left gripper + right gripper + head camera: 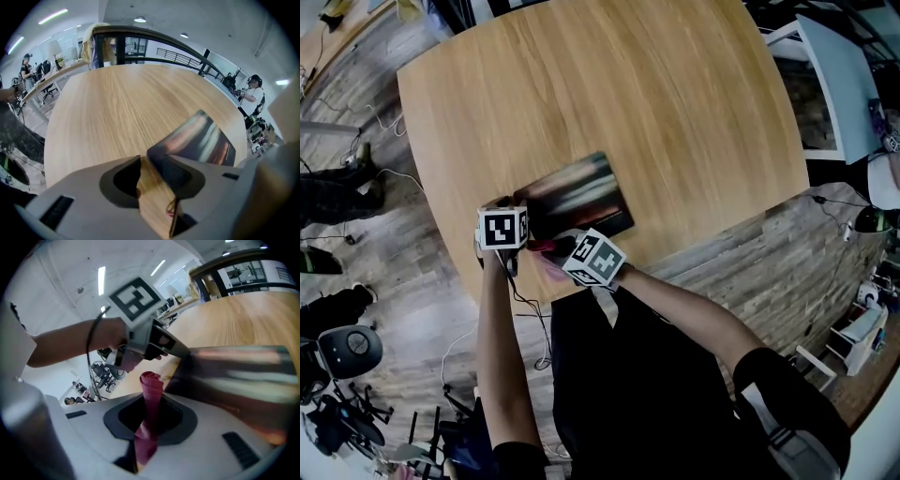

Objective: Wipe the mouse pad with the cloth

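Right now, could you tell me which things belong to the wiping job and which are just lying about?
Job: mouse pad; cloth, clamped in right gripper; left gripper, open at the pad's corner.
Idle: floor cable; chair.

My head camera looks steeply down from well above the table (581, 94); both my grippers lie near six o'clock from the picture's middle. The camera on my left gripper (152, 161) sits low and near, facing across the table. That on my right gripper (151, 399) sees the left one at eleven o'clock. All three views share the mouse pad (577, 192).
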